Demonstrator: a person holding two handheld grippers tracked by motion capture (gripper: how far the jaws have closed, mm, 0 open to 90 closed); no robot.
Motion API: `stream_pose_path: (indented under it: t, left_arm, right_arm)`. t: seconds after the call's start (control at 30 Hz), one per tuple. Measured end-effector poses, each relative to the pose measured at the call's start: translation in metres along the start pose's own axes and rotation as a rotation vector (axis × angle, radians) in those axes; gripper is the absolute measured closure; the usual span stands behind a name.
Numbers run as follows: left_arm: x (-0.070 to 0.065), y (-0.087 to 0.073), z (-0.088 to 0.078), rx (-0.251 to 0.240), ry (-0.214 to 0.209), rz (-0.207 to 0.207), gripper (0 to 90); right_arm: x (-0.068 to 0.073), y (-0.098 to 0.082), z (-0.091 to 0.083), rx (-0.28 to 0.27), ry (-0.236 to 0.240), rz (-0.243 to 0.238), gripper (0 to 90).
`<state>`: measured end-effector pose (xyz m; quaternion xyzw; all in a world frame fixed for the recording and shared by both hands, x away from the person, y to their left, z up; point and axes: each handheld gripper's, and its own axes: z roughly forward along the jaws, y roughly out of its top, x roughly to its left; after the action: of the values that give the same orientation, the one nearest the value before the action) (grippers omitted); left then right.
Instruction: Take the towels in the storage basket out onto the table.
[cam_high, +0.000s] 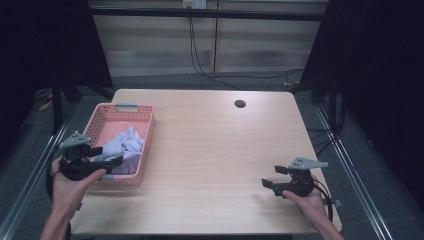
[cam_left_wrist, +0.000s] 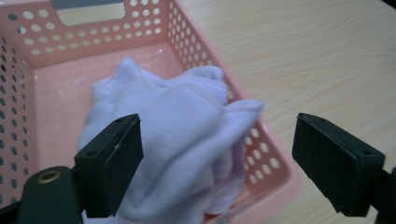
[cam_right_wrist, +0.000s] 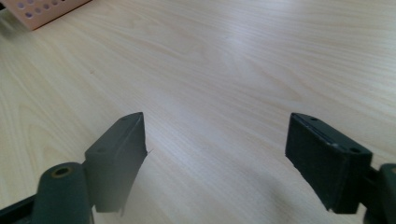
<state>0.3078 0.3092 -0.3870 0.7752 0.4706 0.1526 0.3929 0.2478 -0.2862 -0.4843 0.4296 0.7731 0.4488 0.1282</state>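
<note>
- My left hand-held gripper (cam_high: 107, 156) stood with its jaws spread wide apart, hovering over the near end of the basket; nothing was pinched between them, and no pad pressed on the cloth.
- Through the left gripper view I could see the crumpled pale lavender fleece cloth (cam_left_wrist: 182, 140) lying below and beyond the open jaws, loose rather than held.
- That cloth (cam_high: 125, 145) sat inside the pink perforated plastic basket (cam_high: 100, 116), bunched toward the near right part, with one fold leaning up against the right wall.
- My right hand-held gripper (cam_high: 275, 181) was likewise parted wide and held nothing; it rested low over the bare wood near the right front of the worktop, well apart from the basket.
- The light wood-grain worktop (cam_high: 215, 150) carried no other loose item that I could make out, apart from a small round dark hole (cam_high: 240, 104) near its far edge.
- My judgement: the work of putting the cloth into the basket looked done, since the cloth was in and released.
- What I judged was left: draw the left hand clear of the basket, and perhaps tuck down the fold against the wall.
</note>
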Motion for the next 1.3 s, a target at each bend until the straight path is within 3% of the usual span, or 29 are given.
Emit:
stream_pose_path:
  t: [0.1,0.27,0.37,0.43,0.5,0.6,0.67,0.77,0.97,1.07,1.17,1.3]
  left_arm:
    - [0.017,0.006,0.010,0.044,-0.026,-0.001,16.0]
    - [0.034,0.006,0.030,0.126,-0.016,0.004,16.4]
    - [0.032,0.005,0.040,0.175,-0.057,0.004,15.9]
    - [0.028,0.005,0.047,0.215,-0.072,0.039,15.1]
    - [0.025,0.008,0.054,0.249,-0.044,0.046,11.5]
    - [0.024,0.014,0.069,0.342,-0.021,0.049,7.1]
    - [0.023,0.016,0.079,0.393,-0.025,0.075,1.3]
    - [0.021,0.017,0.093,0.474,0.027,0.108,0.0]
    - [0.023,0.023,0.113,0.538,0.068,0.092,0.0]
    - [0.022,0.021,0.121,0.576,0.121,0.137,0.0]
    - [0.022,0.019,0.128,0.598,0.163,0.144,0.0]
    - [0.029,0.020,0.132,0.629,0.147,0.107,0.0]
  right_arm:
    - [0.000,0.000,0.001,0.000,0.009,-0.005,21.2]
    - [0.001,0.000,0.002,0.007,0.013,-0.006,21.5]
    - [0.001,0.000,0.002,-0.003,0.020,0.005,21.5]
    - [0.001,0.000,0.002,0.001,0.019,0.008,21.7]
    - [0.000,0.000,0.003,0.007,0.021,0.007,21.7]
    - [0.000,0.001,0.004,0.009,0.021,0.004,21.7]
    - [0.001,0.001,0.004,0.015,0.020,0.003,21.3]
    - [0.001,0.001,0.005,0.018,0.022,0.003,21.0]
    - [0.001,0.001,0.006,0.027,0.028,0.007,21.1]
    - [0.002,0.001,0.005,0.023,0.031,0.003,21.0]
    - [0.002,0.001,0.006,0.030,0.034,0.006,21.2]
    - [0.002,0.001,0.007,0.036,0.035,0.004,21.6]
